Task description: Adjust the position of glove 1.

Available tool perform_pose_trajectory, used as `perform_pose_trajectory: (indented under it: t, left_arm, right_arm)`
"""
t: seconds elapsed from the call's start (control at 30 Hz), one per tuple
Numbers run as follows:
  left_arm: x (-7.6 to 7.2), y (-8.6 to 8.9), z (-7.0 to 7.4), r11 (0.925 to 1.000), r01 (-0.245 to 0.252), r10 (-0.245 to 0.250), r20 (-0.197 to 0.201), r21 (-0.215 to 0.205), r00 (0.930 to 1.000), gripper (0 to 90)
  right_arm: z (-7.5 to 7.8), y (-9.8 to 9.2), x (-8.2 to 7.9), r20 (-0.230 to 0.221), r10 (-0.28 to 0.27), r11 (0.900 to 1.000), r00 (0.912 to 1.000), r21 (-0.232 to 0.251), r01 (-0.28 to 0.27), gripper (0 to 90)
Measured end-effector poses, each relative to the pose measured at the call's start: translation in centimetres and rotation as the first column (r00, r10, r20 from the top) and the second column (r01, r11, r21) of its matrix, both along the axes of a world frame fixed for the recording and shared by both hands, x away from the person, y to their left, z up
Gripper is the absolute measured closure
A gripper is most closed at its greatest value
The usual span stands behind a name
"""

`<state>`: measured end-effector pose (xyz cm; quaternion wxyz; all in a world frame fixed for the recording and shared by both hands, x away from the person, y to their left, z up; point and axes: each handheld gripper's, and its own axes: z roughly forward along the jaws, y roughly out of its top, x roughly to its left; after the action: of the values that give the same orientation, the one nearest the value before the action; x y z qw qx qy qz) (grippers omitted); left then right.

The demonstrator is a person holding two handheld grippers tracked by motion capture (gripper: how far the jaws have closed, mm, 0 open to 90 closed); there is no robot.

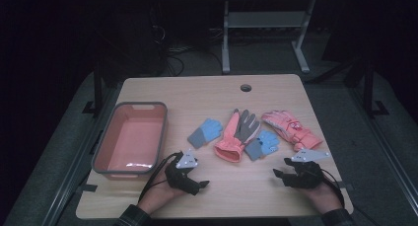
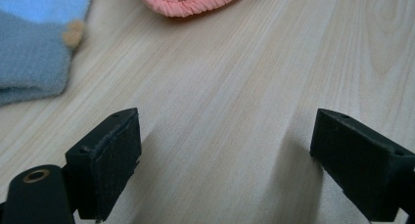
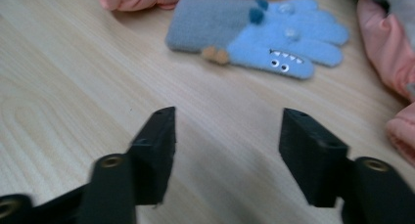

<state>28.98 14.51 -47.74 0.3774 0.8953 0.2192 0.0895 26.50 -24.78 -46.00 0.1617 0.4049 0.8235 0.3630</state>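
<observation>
The left claw (image 1: 197, 184) and the right claw (image 1: 281, 175) are held released and empty over the tabletop (image 1: 236, 186). The blue shark-face glove (image 3: 274, 40) is seen lying flat just ahead of the right claw, beside a salmon glove (image 1: 235, 134).

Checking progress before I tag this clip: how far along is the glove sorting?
Done: nothing; the pink bin holds no gloves. In hand: nothing; left gripper and right gripper are open over bare table. Left: four gloves, two blue knit, the coral-grey one, the pink one.
</observation>
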Motion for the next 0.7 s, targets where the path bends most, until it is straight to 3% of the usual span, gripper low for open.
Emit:
perform_pose_trajectory:
  t: [0.07, 0.13, 0.17, 0.27, 0.7]
  left_arm:
    - [0.0, 0.0, 0.0, 1.0, -0.001, 0.001, -0.001, -0.001, 1.0, 10.9]
    - [0.0, 0.0, 0.0, 1.0, -0.002, 0.002, -0.003, -0.003, 1.0, 10.9]
    - [0.0, 0.0, 0.0, 1.0, -0.001, 0.001, -0.003, -0.002, 1.0, 10.9]
    - [0.0, -0.1, -0.1, 0.9999, -0.003, 0.003, 0.002, -0.011, 1.0, 11.0]
    - [0.0, 0.0, 0.0, 1.0, 0.001, -0.001, -0.001, -0.004, 1.0, 11.0]
  right_arm:
    - [0.1, 0.0, 0.1, 0.005, 0.003, 1.0, 1.0, 0.002, -0.003, 52.2]
    - [0.6, 0.3, 0.5, 0.002, 0.006, 1.0, 1.0, 0.012, -0.006, 70.8]
    - [0.6, 0.3, 0.5, 0.002, 0.006, 1.0, 1.0, 0.012, -0.006, 70.8]
    - [0.7, 1.1, 1.5, -0.033, 0.027, 0.999, 0.9991, 0.031, -0.026, 89.9]
    - [1.0, 4.3, 5.1, -0.04, 0.088, 0.996, 0.9953, 0.026, -0.087, 90.0]
